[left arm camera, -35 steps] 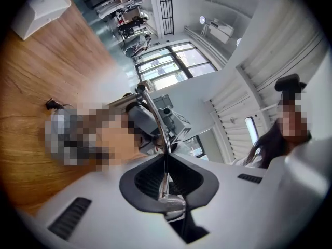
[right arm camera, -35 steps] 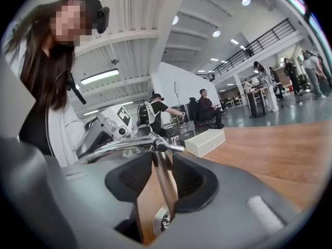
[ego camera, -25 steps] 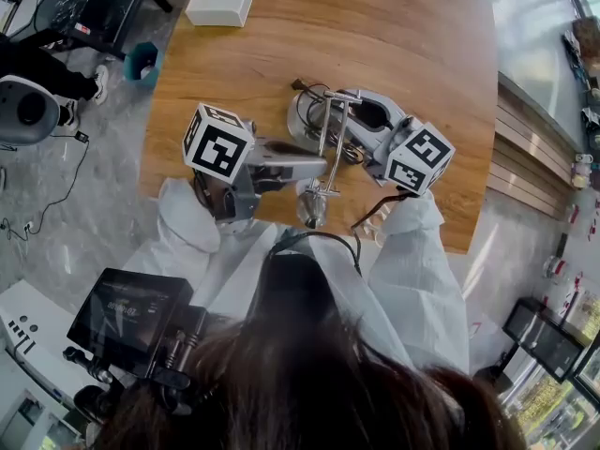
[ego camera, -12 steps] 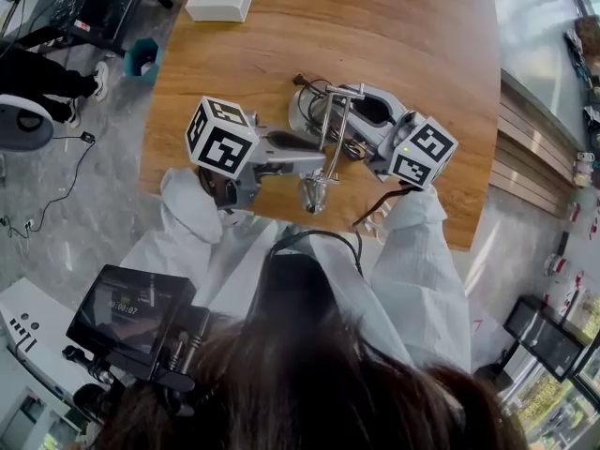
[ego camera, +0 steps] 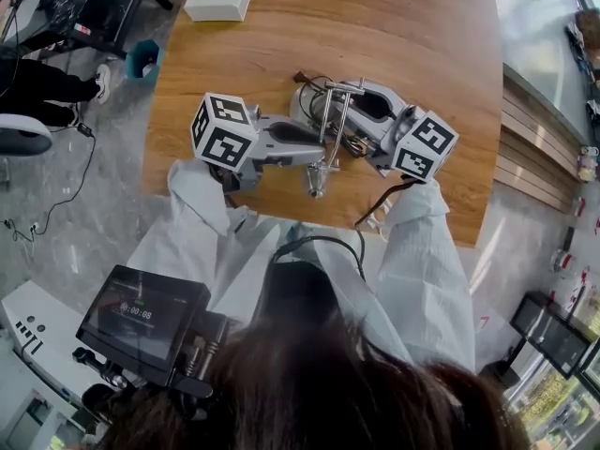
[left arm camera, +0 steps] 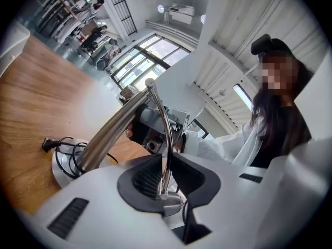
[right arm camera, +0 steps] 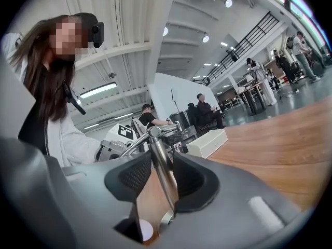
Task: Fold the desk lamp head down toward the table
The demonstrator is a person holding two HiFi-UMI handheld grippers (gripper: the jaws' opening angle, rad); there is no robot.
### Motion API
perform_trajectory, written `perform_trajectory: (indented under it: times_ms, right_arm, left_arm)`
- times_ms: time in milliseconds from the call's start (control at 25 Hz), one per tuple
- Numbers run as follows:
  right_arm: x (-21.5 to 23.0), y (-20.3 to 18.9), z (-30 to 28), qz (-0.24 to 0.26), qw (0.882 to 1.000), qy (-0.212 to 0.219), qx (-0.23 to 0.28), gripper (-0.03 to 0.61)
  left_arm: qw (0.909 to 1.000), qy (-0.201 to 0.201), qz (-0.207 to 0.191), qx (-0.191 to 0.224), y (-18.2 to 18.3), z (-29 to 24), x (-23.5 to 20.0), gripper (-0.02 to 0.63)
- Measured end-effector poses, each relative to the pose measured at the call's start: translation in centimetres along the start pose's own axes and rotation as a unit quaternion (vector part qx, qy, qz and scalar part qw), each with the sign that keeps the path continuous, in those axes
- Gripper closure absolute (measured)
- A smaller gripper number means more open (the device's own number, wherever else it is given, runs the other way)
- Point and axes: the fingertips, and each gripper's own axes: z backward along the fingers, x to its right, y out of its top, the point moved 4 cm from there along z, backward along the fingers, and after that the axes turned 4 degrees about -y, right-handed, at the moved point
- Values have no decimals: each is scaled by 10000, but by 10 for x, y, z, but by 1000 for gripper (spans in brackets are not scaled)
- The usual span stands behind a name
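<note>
Two level reaches (opposed): left fingers (left arm camera: 141, 179) loosely straddle rod (left arm camera: 166, 134), right fingers (right arm camera: 191, 183) clamp pole (right arm camera: 163, 175).

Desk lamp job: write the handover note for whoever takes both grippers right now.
Left gripper: jaws around the lamp's thin chrome rod near the small chrome lamp head; whether they press is unclear.
Right gripper: seems clamped on the thick chrome post above the round silver base.
Done: rod angled down from the top joint.
To do: lower the head to the light wooden table.
</note>
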Motion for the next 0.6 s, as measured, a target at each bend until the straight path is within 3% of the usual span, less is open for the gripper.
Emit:
perform_trajectory:
  times_ms: [120,320,440,600]
  right_arm:
    - [1,0,-4,-47,10000,4,15,449]
    - [7,-5,-8,-359,9992,-171,64,436]
    - [19,-14,4,-615,9964,-591,33,440]
    - [15,-34,45,-797,9902,-1143,38,449]
  left_arm:
    - [10000,-67,-67,20,0,4,-5,558]
    - [9992,-6,249,325,0,9,-10,557]
    - [9977,115,477,469,-4,13,-14,558]
    - [9914,51,813,1025,-20,34,-5,558]
